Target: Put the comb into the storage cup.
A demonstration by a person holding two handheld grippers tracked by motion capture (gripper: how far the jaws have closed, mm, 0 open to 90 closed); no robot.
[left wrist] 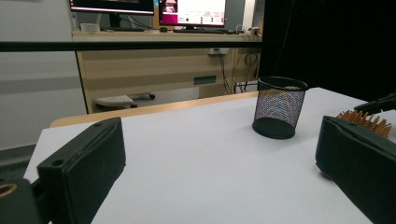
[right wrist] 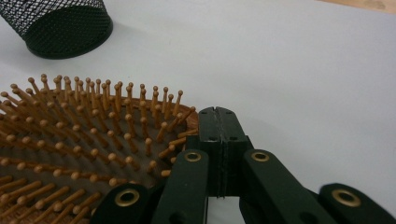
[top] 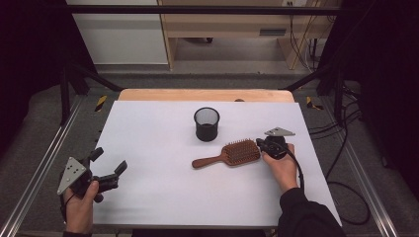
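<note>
The stiff, light wooden hairbrush looks best gripped by its handle at eight o'clock; right gripper fingers pressed together empty, left gripper fingers wide.

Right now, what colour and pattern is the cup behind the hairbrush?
Black wire mesh, the cup, clearest in the left gripper view.

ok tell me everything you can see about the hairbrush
The hairbrush is a wooden-looking paddle brush, reddish brown, with a broad head and a short handle. It lies flat on the white table, bristles up, handle pointing toward the person's left, in front of the mesh cup and apart from it. Its bristles are slim pegs with rounded tips. The right gripper, jaws shut, sits against the far end of its head; whether it pinches the rim is unclear.
</note>
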